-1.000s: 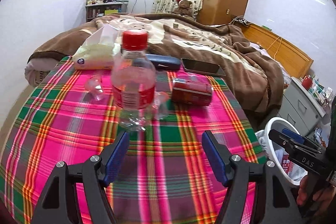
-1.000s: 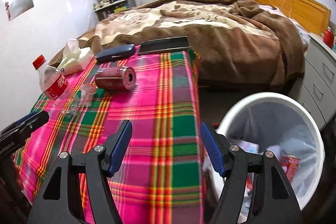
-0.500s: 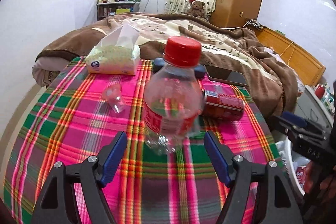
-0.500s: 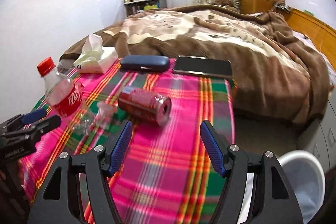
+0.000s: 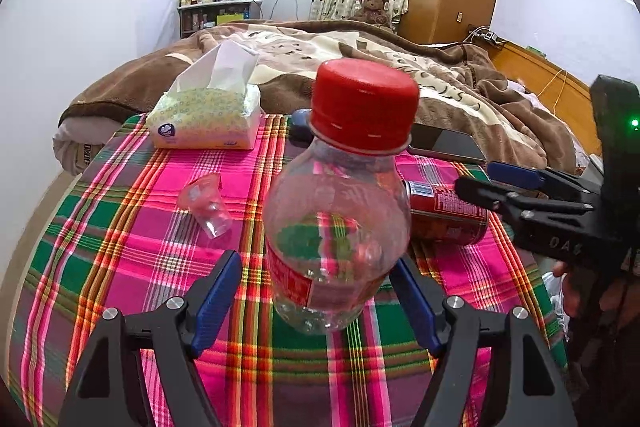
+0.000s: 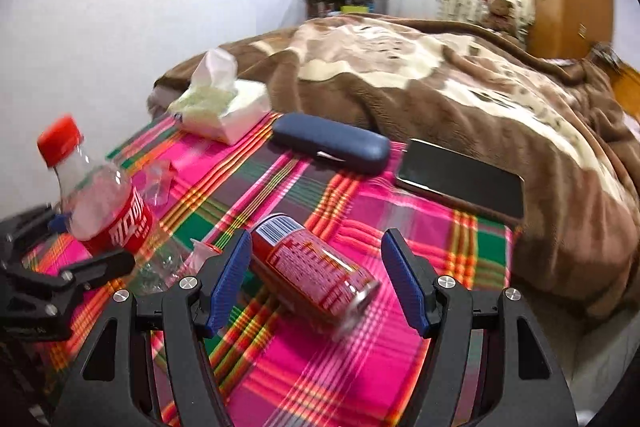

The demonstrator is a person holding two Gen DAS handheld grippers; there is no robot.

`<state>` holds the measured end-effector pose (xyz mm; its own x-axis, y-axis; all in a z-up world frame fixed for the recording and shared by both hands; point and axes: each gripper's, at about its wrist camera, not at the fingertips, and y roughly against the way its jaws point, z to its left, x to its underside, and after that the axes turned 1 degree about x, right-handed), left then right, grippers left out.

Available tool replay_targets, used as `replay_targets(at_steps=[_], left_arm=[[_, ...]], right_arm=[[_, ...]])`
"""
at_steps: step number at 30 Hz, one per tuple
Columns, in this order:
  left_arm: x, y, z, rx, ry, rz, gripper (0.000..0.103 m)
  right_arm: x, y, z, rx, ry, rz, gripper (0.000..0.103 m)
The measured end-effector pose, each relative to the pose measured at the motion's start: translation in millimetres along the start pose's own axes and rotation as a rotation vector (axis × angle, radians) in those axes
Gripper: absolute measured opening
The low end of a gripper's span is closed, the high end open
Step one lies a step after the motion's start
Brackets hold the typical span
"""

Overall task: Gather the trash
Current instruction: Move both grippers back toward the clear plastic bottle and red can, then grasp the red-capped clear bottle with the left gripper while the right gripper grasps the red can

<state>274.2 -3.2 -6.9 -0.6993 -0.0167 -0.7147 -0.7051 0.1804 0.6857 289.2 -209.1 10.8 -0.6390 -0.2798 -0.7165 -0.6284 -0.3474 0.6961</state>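
Trash lies on the plaid tablecloth: an upright clear plastic bottle with a red cap and red label, a red can on its side, and a small crumpled clear plastic cup also on its side. The bottle stands toward the cloth's near edge, between the blue pads of the left gripper, whose jaws have just been opening and stand released, with a gap showing between the left pad and the bottle; the right pad sits just beside its base, and contact there cannot be told. The can lies nearer the right edge, between the spread fingers of the right gripper, jaws released and neither pad pressing it. The cup lies between the bottle and the tissue pack, which sits at the far left corner. Along the far edge, beside the brown blanket, lie a dark blue case and 1 phone, screen dark.
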Motion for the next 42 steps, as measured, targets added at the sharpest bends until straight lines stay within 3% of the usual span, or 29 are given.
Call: replay_targets(at_steps=[10,19,26,31,42], left_arm=[[-6,-15,7,0.008,0.013,0.0,0.075],[-10,-29,8,0.003,-0.005,0.013,0.075],[-12,-32,10,-0.007,0.007,-0.003,0.075],[-10,-30,5,-0.016,-0.015,-0.019,0.062],[-4,-21,-1,-0.015,-0.026,-0.021,0.062]], right_arm=[[2,-23,8,-0.043,0.121,0.125,0.069],[9,-31,0,-0.037,0.055,0.187,0.069],[12,-31,-3,-0.031,-0.001,0.18,0.06],[15,-27,-5,-0.026,-0.033,0.165,0.059],[19,-15,-12,-0.012,-0.104,0.121,0.056]])
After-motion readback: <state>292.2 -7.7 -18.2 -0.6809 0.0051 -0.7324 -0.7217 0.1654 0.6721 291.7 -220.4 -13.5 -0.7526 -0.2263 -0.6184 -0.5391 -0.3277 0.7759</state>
